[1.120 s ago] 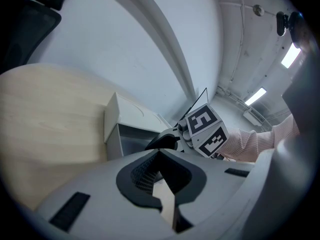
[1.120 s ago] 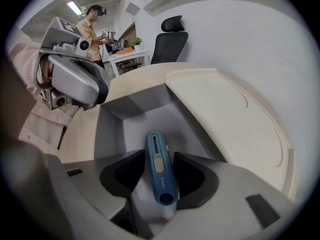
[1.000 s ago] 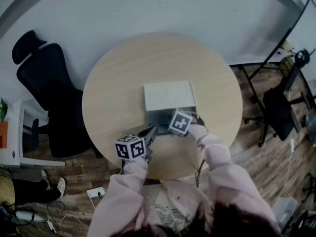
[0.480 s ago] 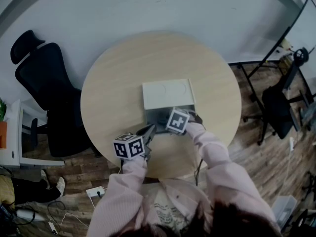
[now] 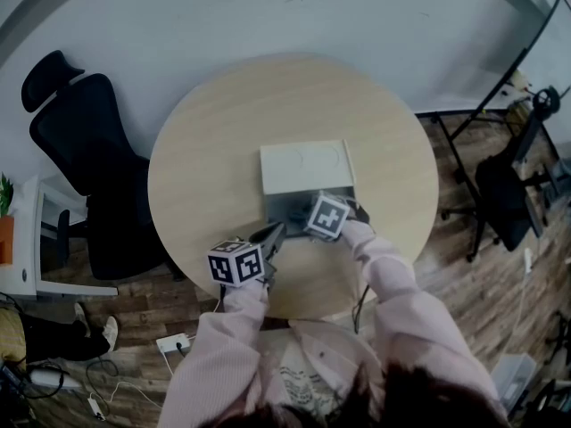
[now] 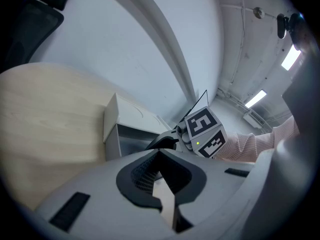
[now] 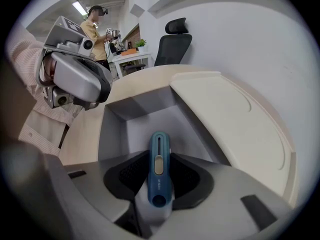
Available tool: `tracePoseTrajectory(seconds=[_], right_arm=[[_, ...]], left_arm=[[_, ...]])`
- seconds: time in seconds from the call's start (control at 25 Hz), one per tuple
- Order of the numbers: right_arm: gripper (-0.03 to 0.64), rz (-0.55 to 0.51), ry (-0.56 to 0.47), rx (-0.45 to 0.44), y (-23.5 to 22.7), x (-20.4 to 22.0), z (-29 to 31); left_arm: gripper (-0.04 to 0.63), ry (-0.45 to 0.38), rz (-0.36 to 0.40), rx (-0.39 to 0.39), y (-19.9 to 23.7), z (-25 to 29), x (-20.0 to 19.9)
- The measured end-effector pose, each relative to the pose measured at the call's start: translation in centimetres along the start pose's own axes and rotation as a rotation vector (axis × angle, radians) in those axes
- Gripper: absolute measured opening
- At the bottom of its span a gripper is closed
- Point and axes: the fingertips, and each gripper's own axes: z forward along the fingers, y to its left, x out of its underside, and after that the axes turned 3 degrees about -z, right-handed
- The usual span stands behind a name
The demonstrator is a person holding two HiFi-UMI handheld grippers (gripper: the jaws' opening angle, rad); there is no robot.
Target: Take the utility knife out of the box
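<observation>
Right tongs clamped on the utility knife inside the open box

My right gripper (image 7: 159,160) points steeply down into the grey box (image 5: 287,209), and its jaws have just been closing: the dark pads (image 7: 126,170) now press on both sides of the blue utility knife (image 7: 159,149). The knife runs lengthwise between them, with its far end reaching over the box floor, so it is not yet out. The box's cream lid (image 5: 306,168) is folded back flat on the far side. My left gripper (image 6: 160,164) has its jaws together with nothing between them; its tip sits at the box's near left corner, though I cannot tell if it touches the wall. All of this is on a round wooden table (image 5: 210,141), with a black office chair (image 5: 89,150) to its left.
</observation>
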Motion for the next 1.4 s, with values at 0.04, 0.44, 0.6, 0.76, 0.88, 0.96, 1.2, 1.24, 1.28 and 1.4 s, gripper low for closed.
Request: tracePoseTrajectory(seconds=[0.04, 0.44, 0.6, 0.76, 0.88, 0.96, 1.2, 1.24, 1.28, 1.4], right_arm=[[0.143, 0.002, -0.008, 0.0, 0.0, -0.1, 0.0], [0.143, 0.052, -0.093, 0.039, -0.5, -0.4, -0.9], [0.143, 0.084, -0.136, 0.042, -0.5, -0.6, -1.4], [0.143, 0.106, -0.177, 0.05, -0.5, -1.0, -2.1], [0.143, 0.134, -0.219, 0.062, -0.6, -1.4, -2.8], [0.143, 0.152, -0.25, 0.068, -0.7, -1.7, -3.3], [0.143, 0.209, -0.332, 0.106, -1.3, -1.9, -4.4], [0.143, 0.223, -0.352, 0.106, -1.2, -2.0, -4.7], [0.143, 0.237, -0.374, 0.107, -1.2, -2.2, -5.0], [0.143, 0.278, -0.445, 0.115, -1.1, -2.6, -6.1]], left_arm=[[0.011, 0.001, 0.0, 0.0, 0.0, 0.0, 0.0], [0.011, -0.001, -0.001, 0.007, 0.0, -0.2, 0.0], [0.009, -0.001, 0.0, 0.013, -0.1, -0.1, 0.0], [0.01, 0.001, 0.006, 0.022, -0.3, -0.1, 0.0], [0.011, 0.0, 0.016, 0.025, -0.5, -0.2, -0.1], [0.01, -0.003, 0.021, 0.026, -0.5, -0.3, -0.2], [0.009, -0.007, 0.031, 0.037, -0.5, -0.6, -0.4], [0.01, -0.009, 0.033, 0.039, -0.5, -0.7, -0.5], [0.009, -0.011, 0.037, 0.041, -0.6, -0.8, -0.5], [0.01, -0.019, 0.055, 0.048, -1.0, -0.8, -0.7]])
